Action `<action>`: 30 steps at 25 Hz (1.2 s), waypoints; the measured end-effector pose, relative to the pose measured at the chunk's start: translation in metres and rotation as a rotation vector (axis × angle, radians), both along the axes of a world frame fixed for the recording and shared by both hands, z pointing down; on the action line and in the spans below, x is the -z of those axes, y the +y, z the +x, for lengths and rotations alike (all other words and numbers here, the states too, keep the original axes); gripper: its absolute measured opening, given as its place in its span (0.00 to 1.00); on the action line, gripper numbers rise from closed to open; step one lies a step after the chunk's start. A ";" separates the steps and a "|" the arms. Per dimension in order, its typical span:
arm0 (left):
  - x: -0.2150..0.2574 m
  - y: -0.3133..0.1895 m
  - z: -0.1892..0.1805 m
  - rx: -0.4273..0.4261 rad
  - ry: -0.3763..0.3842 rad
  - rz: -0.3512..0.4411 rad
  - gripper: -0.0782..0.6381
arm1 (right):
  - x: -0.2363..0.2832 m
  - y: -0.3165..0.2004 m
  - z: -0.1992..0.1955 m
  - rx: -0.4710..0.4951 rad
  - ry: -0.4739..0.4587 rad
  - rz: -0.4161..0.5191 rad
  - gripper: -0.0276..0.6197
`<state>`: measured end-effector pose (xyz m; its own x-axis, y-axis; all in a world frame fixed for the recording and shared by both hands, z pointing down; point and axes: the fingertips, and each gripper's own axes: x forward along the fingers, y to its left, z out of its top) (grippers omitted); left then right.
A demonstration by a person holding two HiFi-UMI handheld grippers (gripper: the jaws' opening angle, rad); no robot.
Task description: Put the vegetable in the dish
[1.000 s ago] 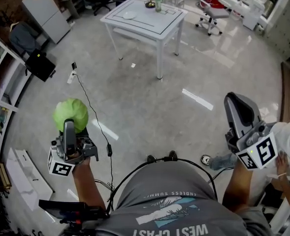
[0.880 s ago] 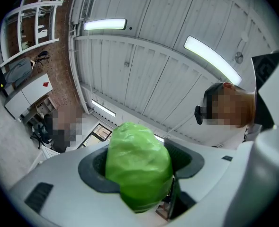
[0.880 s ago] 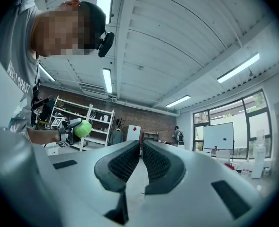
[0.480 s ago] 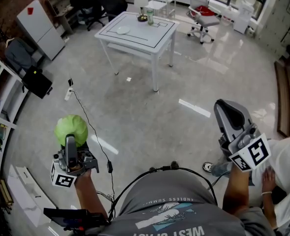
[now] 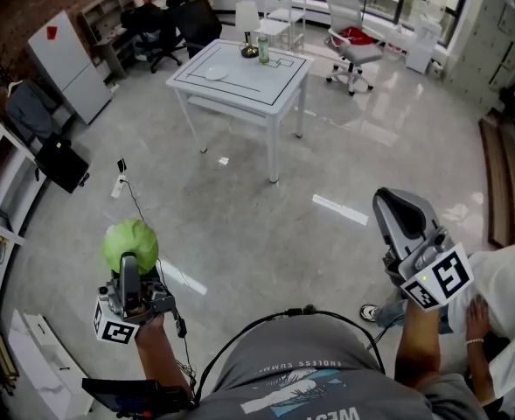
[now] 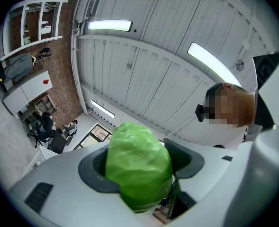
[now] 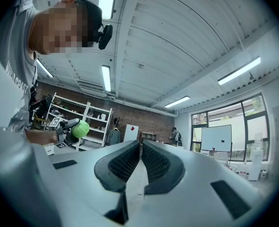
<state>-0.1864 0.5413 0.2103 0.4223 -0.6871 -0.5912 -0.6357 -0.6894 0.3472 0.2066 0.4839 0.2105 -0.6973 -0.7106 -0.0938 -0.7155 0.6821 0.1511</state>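
We hold the vegetable (image 5: 130, 241) pinched in the left gripper (image 5: 129, 261), well apart from the dish (image 5: 216, 73) on the table (image 5: 274, 81); the right gripper (image 5: 390, 206) is pressed together, empty. The round vegetable may slip out if jolted.

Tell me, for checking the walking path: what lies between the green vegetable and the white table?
In the head view, only bare grey floor lies between green vegetable and white table, save a small white scrap near the table.

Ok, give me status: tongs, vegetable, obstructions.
Status: left tongs shut on green vegetable, held up. Right tongs shut, empty. Pale dish on white table far ahead; only floor between.
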 end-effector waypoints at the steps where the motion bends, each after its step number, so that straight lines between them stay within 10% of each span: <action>1: -0.002 -0.001 -0.001 -0.001 0.004 -0.015 0.51 | 0.000 0.000 -0.001 -0.003 0.001 -0.004 0.06; 30: 0.009 -0.126 0.061 0.038 0.066 -0.039 0.51 | -0.002 -0.160 0.044 0.094 -0.002 -0.011 0.06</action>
<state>-0.1258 0.4153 0.2008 0.3567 -0.7250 -0.5892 -0.6361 -0.6504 0.4152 0.2508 0.3242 0.2128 -0.7607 -0.6431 -0.0881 -0.6487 0.7477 0.1421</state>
